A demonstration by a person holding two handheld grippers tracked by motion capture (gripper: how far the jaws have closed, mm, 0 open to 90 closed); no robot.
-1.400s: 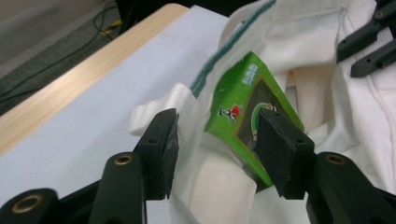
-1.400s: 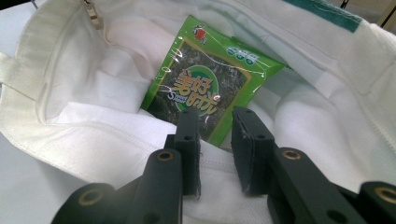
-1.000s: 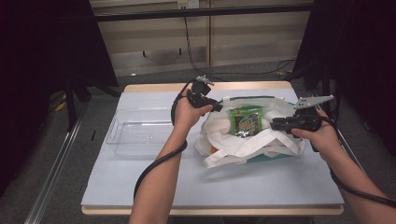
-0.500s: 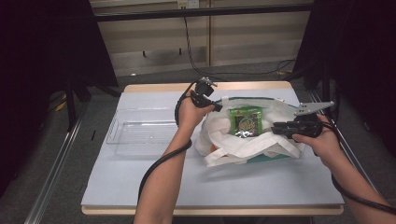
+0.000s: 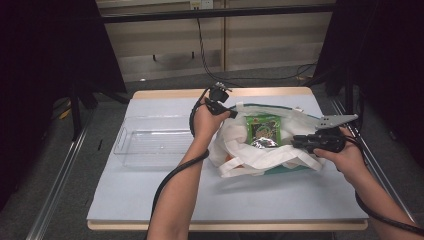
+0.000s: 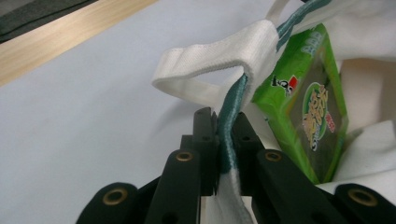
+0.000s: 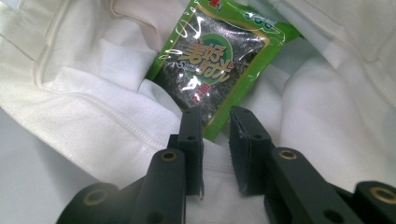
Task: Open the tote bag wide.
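A white cloth bag (image 5: 260, 161) with a teal-trimmed rim lies open on the table, and a green snack packet (image 5: 263, 130) sits in its mouth. My left gripper (image 5: 231, 113) is at the bag's back-left rim. Its jaws have just closed, and in the left gripper view the left gripper (image 6: 224, 120) is shut on the teal rim (image 6: 229, 116), with a white handle loop (image 6: 224, 51) and the packet (image 6: 308, 107) beyond. My right gripper (image 5: 296, 141) reaches in from the right. In the right gripper view the right gripper (image 7: 215, 114) stands slightly open, with the packet's (image 7: 215, 56) lower corner at the gap.
An empty clear plastic tray (image 5: 150, 141) stands left of the bag. The pale blue tabletop (image 5: 210, 200) has free room in front of the bag. Cables trail from both grippers along the forearms. A dark frame and floor surround the table.
The left hand has shifted a little toward the bag's rim. The right gripper has sunk slightly toward the packet. The bag and packet have stayed put.
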